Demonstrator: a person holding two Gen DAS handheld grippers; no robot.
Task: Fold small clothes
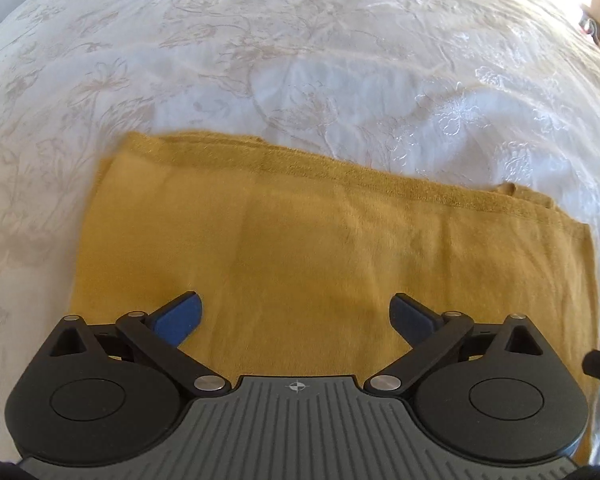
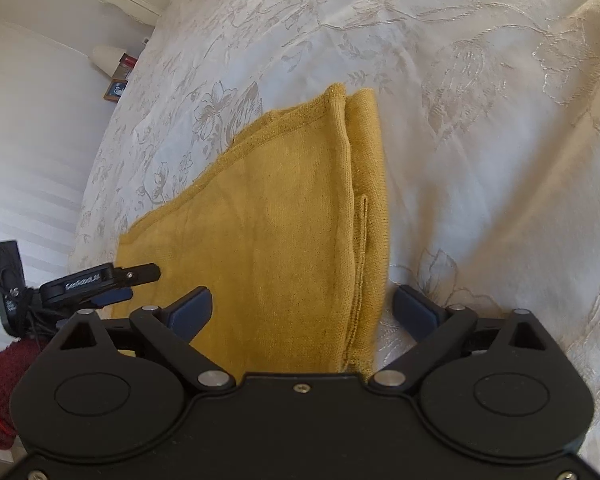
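A mustard-yellow garment (image 1: 300,248) lies folded flat in a rough rectangle on a white embroidered bedspread (image 1: 300,60). My left gripper (image 1: 298,314) is open, its blue pads spread wide just above the garment's near edge, holding nothing. In the right wrist view the same garment (image 2: 284,220) stretches away from me, its layered edges stacked along the right side. My right gripper (image 2: 302,308) is open and empty over the garment's near end. The left gripper (image 2: 100,282) shows at the garment's left edge.
The bedspread (image 2: 480,120) spreads wide to the right and beyond the garment. The bed's left edge drops off beside a white wall (image 2: 32,140). A nightstand with small items (image 2: 118,68) stands at the far left. A dark red knitted sleeve (image 2: 0,392) is at lower left.
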